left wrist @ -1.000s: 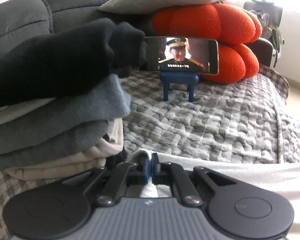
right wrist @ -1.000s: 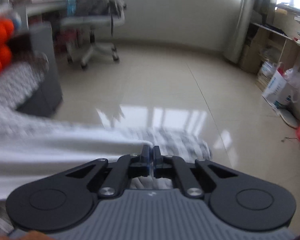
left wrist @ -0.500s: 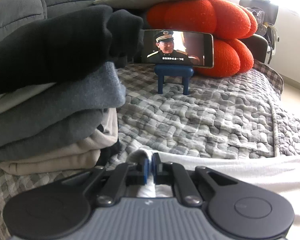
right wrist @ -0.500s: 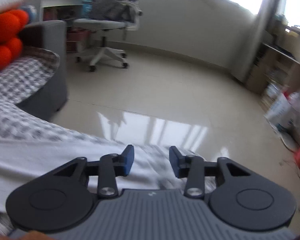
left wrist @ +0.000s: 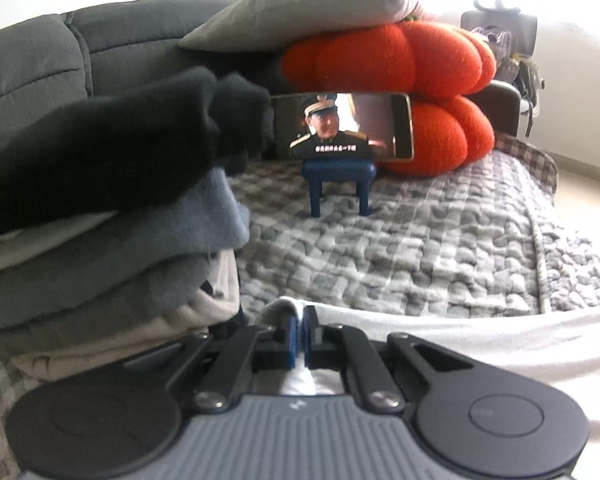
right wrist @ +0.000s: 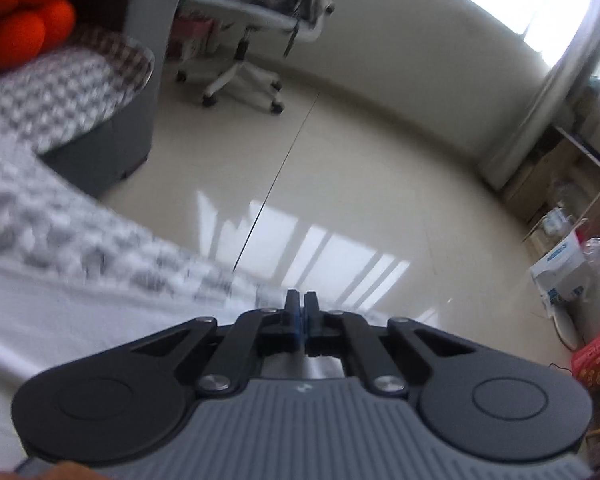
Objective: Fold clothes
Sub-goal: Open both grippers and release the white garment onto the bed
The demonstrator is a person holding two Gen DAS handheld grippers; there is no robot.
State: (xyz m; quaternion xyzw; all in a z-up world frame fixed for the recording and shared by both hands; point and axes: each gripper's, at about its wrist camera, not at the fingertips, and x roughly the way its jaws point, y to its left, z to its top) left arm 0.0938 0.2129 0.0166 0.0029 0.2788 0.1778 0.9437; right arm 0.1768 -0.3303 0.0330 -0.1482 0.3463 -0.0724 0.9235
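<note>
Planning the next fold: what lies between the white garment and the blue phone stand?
Only bare grey checked quilt, between the white garment and blue phone stand, in the left wrist view.

Right tool (right wrist: 301, 312): your jaws sprang apart off the white cloth (right wrist: 60, 320) half a second back and have just closed again, now with nothing visibly between them.
Right view: it has rolled and swung, so the chair (right wrist: 244, 52) sits higher and the sofa (right wrist: 100, 152) fills more of the left.

Black hand-held gripper (left wrist: 300, 330), blue pads, ribbed grey body, silver screws.
</note>
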